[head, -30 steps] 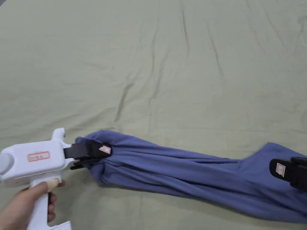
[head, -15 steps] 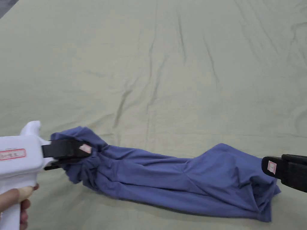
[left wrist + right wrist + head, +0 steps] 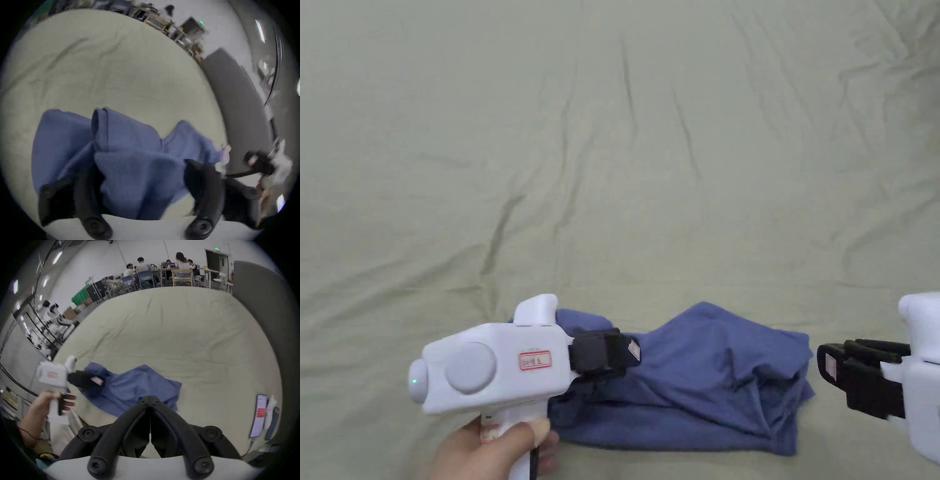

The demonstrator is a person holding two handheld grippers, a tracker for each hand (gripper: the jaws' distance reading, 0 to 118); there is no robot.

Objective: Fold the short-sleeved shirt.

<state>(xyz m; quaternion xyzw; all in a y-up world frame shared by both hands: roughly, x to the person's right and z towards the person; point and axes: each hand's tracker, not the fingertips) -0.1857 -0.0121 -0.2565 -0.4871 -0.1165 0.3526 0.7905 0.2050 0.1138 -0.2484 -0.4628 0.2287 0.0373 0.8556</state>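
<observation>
The shirt (image 3: 706,375) is a plain, unpatterned slate blue. It lies on a pale sage-green sheet (image 3: 625,156) without any print. The left gripper (image 3: 619,353) has a white body, black jaws and a red-bordered label. At 3 o'clock, the right gripper (image 3: 828,369) is likewise white with black jaws.

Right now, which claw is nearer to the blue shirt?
Left. The left claw is on the shirt at its left end, cloth between its jaws. The right claw sits just off the shirt's right edge, shut and apart from it.
</observation>
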